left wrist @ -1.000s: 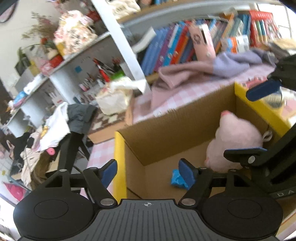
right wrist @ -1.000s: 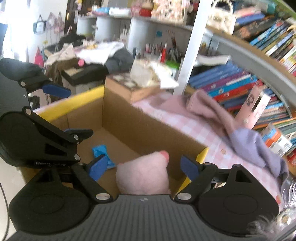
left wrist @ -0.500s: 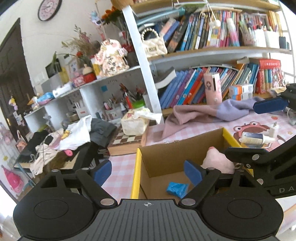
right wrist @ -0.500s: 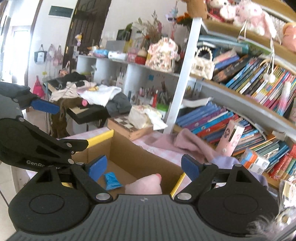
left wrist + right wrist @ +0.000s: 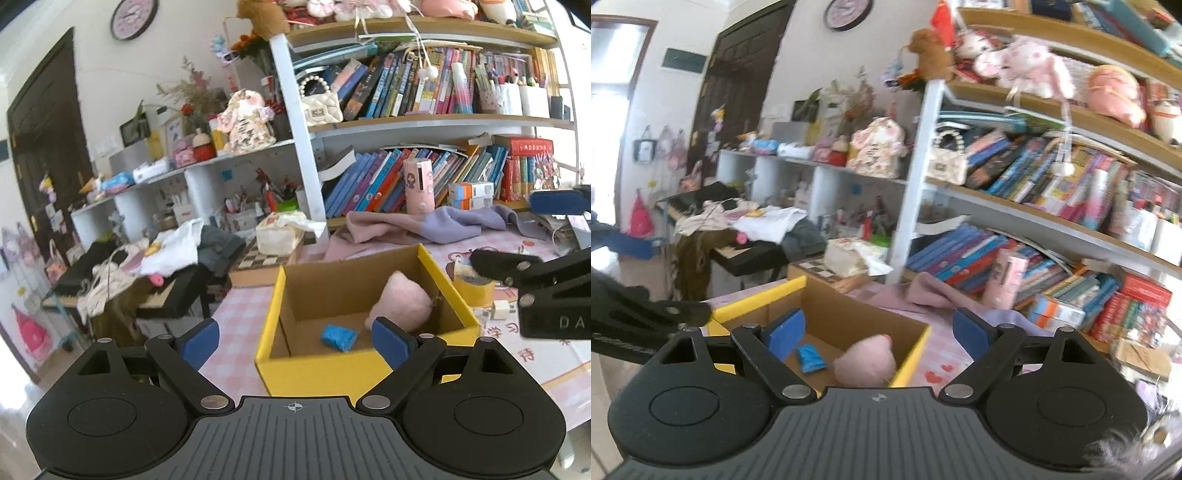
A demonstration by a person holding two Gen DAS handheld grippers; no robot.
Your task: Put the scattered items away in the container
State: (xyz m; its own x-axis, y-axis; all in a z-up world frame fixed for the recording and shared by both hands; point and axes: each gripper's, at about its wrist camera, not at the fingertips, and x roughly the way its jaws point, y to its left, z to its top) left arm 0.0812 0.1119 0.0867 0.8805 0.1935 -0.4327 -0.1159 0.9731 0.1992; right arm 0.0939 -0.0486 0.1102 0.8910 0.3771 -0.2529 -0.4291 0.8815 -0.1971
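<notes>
A yellow-rimmed cardboard box [image 5: 325, 369] stands on the pink checked table. Inside it lie a pink plush toy [image 5: 400, 306] and a small blue packet [image 5: 338, 338]. My left gripper [image 5: 295, 341] hovers in front of and above the box; its jaws are opening, with nothing between them. My right gripper [image 5: 878, 334] is open and empty, back from the box [image 5: 764, 295]. From this side the plush [image 5: 866, 360] and blue packet [image 5: 810, 356] also show. Each gripper shows at the edge of the other's view.
A pink and purple cloth [image 5: 417, 225] lies behind the box. A tissue pack [image 5: 277, 236] sits on a chessboard box. A yellow roll [image 5: 474, 288] and small white cube [image 5: 500, 309] rest at the right. Bookshelves rise behind; a clothes-covered keyboard [image 5: 147, 266] stands left.
Both grippers have drawn back and up from inside the box, so the whole box and shelves now show. The left jaws have spread wider. Plush and packet stay in the box.
</notes>
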